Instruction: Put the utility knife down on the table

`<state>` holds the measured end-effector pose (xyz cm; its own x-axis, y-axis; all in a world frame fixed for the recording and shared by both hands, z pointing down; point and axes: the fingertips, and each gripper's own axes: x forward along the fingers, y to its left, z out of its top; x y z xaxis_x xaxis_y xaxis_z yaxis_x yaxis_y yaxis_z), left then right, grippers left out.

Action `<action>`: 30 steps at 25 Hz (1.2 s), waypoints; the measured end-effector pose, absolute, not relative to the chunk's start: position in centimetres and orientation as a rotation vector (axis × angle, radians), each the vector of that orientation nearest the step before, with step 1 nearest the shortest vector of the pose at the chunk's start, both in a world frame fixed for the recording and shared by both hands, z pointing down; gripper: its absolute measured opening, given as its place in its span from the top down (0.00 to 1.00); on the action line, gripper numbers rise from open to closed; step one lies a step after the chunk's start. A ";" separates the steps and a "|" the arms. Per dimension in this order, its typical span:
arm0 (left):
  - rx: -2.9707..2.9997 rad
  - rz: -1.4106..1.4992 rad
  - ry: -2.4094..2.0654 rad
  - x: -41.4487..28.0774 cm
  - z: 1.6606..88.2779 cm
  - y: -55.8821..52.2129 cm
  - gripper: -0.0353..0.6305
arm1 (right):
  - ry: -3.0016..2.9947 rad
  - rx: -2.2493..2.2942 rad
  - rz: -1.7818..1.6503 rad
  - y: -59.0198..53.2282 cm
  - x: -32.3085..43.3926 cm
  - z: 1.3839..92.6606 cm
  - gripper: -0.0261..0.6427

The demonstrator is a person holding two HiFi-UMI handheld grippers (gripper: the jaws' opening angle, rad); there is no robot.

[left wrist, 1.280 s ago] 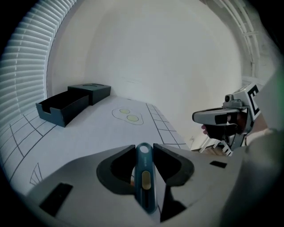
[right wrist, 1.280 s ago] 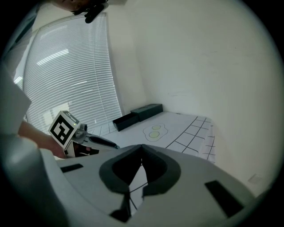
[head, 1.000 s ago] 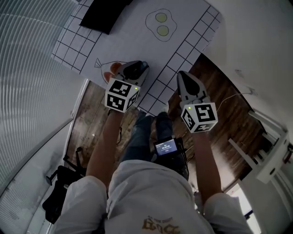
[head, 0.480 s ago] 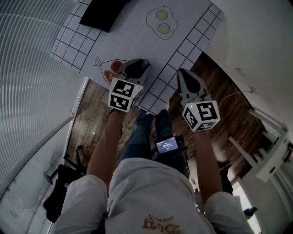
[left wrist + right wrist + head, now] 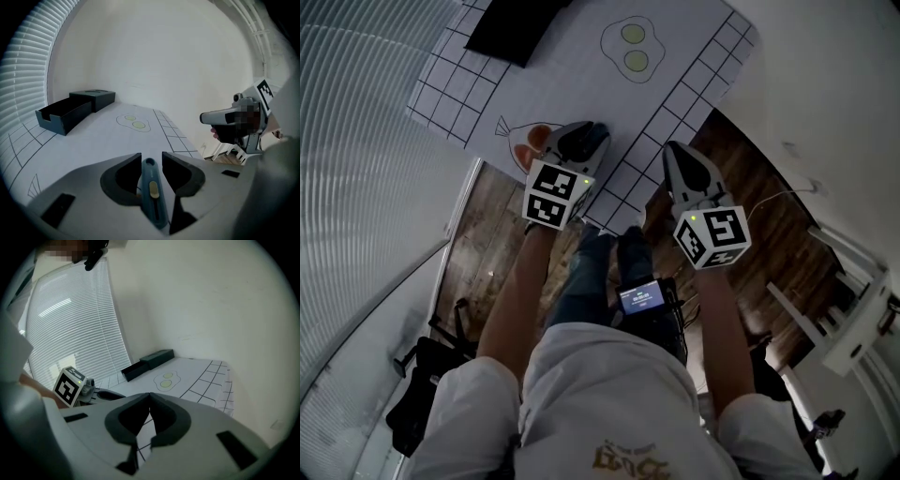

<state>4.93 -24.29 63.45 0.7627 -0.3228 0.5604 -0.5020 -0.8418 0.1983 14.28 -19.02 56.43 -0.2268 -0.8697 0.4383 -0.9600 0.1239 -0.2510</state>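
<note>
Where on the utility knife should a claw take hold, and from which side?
Take the utility knife by its slim straight handle near the front end, approaching lengthwise from behind so the jaws press its two long sides. The left claw holds it so, slider facing up, uncovered.

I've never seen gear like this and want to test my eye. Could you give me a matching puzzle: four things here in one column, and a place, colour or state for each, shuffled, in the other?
Things:
1. knife
2. box
3. egg drawing
4. right gripper

Descriptions:
A. jaws together, nothing between them
B. black, its tray slid out
C. yellow-green yolks
D. clamped in the left gripper

Pairs: 1-D, 2-B, 3-C, 4-A.
</note>
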 end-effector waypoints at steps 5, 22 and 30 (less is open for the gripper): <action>2.635 0.752 -0.642 5.0 62.7 -24.3 0.74 | -2.217 1.805 0.709 -19.0 14.2 56.0 0.95; 2.656 0.651 -0.831 0.9 57.7 -24.2 0.94 | -2.286 1.760 0.640 -18.2 13.0 52.7 0.95; 2.657 0.550 -0.935 -1.5 53.5 -23.1 0.94 | -2.318 1.753 0.601 -17.3 12.4 50.8 0.95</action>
